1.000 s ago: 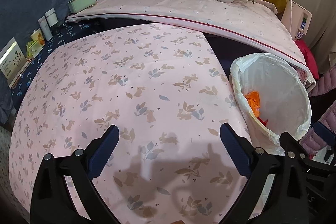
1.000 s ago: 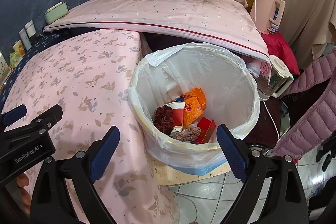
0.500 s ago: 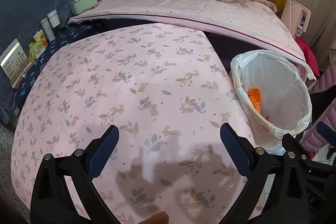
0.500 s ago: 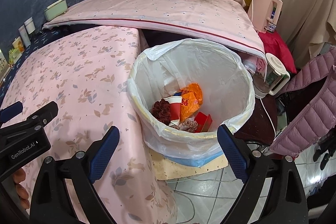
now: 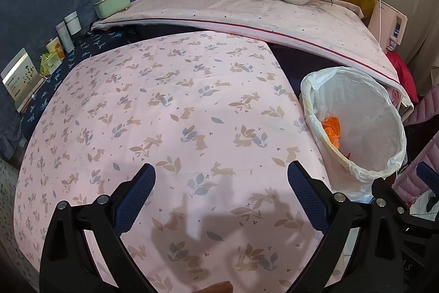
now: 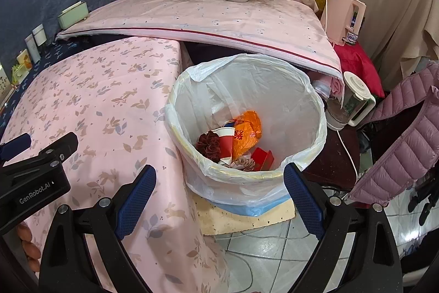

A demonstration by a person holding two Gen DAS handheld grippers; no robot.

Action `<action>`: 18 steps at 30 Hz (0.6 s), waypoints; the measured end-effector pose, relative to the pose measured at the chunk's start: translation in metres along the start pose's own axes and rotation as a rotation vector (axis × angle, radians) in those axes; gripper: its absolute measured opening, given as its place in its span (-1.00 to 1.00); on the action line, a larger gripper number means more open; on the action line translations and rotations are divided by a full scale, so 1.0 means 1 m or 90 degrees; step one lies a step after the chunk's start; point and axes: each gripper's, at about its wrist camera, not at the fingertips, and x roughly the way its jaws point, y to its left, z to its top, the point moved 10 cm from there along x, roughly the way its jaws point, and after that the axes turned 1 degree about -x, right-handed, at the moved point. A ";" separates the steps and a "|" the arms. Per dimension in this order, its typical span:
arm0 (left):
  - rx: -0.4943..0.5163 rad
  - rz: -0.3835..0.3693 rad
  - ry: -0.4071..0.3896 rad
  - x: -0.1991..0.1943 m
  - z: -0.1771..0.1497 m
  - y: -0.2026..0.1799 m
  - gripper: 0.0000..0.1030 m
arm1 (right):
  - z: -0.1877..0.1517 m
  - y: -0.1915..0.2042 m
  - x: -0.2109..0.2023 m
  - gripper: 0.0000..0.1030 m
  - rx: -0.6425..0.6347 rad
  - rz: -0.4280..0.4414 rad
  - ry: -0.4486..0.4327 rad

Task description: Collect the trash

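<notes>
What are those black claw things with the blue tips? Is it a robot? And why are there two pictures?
Not a robot. A person holds one grabbing tool in each hand, and each tool has a small camera looking out along its two fingers. That is why there are two pictures. One is from the left tool, over the pink rabbit tablecloth. The other is from the right tool, beside the trash bin with its white bag. Inside are an orange wrapper, a paper cup and a red box. Both tools are open and hold nothing. No trash shows on the cloth.
</notes>
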 end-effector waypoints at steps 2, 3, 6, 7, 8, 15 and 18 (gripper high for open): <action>0.000 0.001 -0.001 0.000 0.000 0.000 0.80 | 0.000 0.000 -0.001 0.75 -0.001 -0.001 -0.001; 0.000 0.000 0.000 0.000 0.000 0.000 0.80 | -0.001 0.000 -0.001 0.75 -0.001 -0.001 -0.001; 0.000 0.002 -0.001 -0.001 0.000 0.000 0.80 | -0.001 -0.001 -0.001 0.75 0.000 -0.002 -0.001; 0.000 0.001 -0.001 0.000 0.000 0.000 0.80 | -0.001 -0.001 -0.002 0.75 0.000 -0.003 -0.002; 0.001 0.000 -0.001 0.000 0.000 0.000 0.80 | -0.001 -0.002 -0.002 0.75 0.000 -0.003 -0.003; 0.004 -0.001 0.001 -0.003 -0.002 -0.004 0.80 | -0.002 -0.003 -0.003 0.75 0.000 -0.006 -0.004; 0.004 0.000 0.000 -0.003 -0.002 -0.004 0.80 | -0.002 -0.004 -0.004 0.75 -0.001 -0.007 -0.005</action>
